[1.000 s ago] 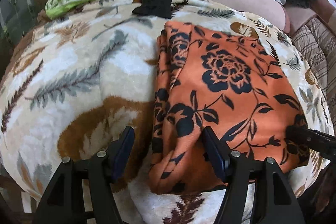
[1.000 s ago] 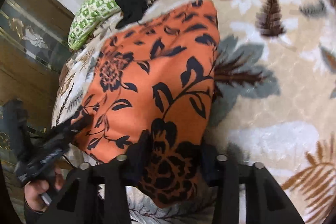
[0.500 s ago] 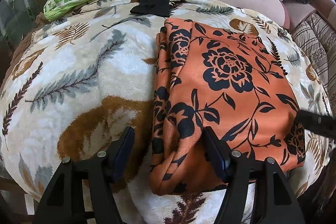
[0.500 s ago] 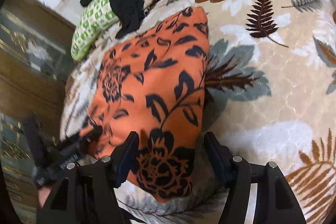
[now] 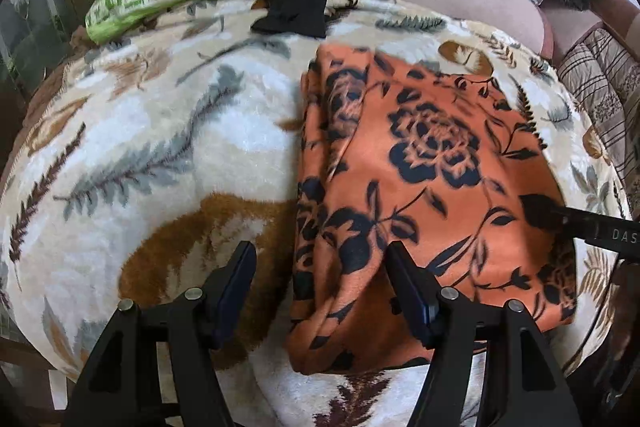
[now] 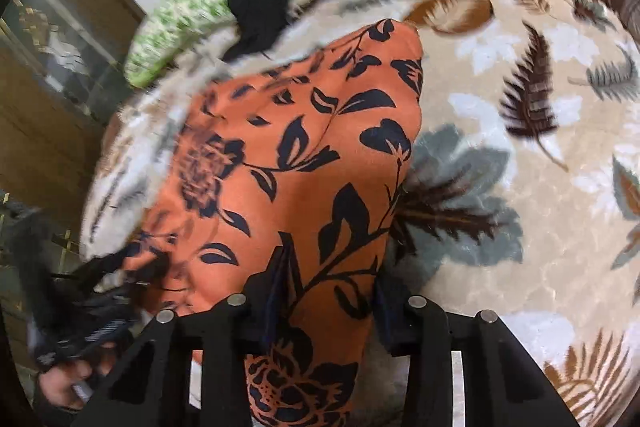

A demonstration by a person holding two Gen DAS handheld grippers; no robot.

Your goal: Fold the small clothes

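Orange floral garment (image 5: 432,187) between left fingers (image 5: 236,283), pinched by right fingers (image 6: 276,291)

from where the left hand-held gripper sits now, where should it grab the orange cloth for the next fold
Probably the near left corner of the orange cloth, where the folded layers bunch into a thick edge. Come from the near side, low over the blanket. The left hand-held gripper is open and already straddles that edge.
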